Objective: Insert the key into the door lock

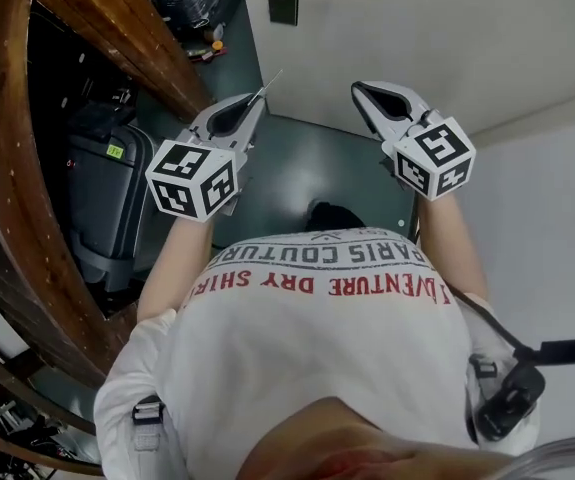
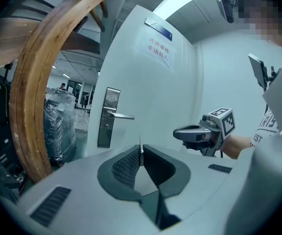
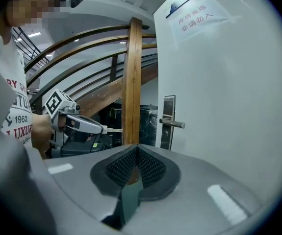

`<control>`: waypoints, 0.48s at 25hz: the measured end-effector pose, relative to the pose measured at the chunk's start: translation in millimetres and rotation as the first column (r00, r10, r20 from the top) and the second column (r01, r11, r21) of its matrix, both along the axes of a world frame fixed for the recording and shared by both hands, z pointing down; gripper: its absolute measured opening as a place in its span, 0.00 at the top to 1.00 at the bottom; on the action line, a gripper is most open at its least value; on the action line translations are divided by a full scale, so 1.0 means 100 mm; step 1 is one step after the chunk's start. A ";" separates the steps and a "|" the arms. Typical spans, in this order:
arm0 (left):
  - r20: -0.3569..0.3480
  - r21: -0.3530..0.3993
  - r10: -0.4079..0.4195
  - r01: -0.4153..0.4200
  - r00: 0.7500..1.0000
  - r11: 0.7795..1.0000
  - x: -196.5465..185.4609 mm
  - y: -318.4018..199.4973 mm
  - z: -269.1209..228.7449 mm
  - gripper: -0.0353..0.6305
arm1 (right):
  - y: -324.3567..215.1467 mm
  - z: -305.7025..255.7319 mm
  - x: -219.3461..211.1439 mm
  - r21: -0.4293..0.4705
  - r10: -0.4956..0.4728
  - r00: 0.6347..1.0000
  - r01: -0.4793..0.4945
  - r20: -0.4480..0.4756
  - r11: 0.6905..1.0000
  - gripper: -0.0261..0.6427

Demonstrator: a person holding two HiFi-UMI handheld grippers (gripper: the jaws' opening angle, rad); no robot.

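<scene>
While pinching the key [image 2: 141, 153] in the left gripper's [image 1: 252, 103] jaws, nearly together on its thin blade, holds it well apart from the lock plate [image 2: 105, 126] under the handle [image 2: 121, 115]. Shows the right gripper's [image 3: 137, 148] jaws pressed together on nothing. Judged early: key in hand; approach, lining up and insertion all left. Cannot make out the keyhole.

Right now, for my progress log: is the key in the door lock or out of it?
Out. The key sits pinched in the left gripper's jaws, clear of the lock plate.
</scene>
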State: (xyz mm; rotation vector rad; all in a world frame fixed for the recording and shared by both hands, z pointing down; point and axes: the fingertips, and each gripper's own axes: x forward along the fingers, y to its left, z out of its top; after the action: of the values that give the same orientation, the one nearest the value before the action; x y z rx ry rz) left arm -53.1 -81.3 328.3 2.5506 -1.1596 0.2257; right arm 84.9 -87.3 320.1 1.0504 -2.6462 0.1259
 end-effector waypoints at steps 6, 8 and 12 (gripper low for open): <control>-0.007 -0.036 0.003 -0.004 1.000 0.999 0.03 -0.48 0.18 0.91 | -0.56 0.14 -0.04 0.007 -0.011 0.998 0.011 -0.058 1.000 0.96; -0.014 -0.053 0.003 -0.004 1.000 0.999 0.03 -0.62 0.24 0.91 | -0.80 0.12 -0.06 0.026 -0.005 0.998 0.007 -0.061 1.000 0.96; -0.023 -0.076 0.012 -0.013 1.000 0.997 0.05 -0.88 0.32 0.91 | -1.26 -0.05 -0.08 0.105 -0.003 0.996 0.012 -0.090 0.994 0.96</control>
State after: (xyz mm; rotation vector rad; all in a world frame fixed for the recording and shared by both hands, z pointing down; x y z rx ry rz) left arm -48.1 -169.5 360.1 2.4887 -1.1056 0.2382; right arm 77.1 -213.5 315.3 1.0529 -2.6001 -0.0617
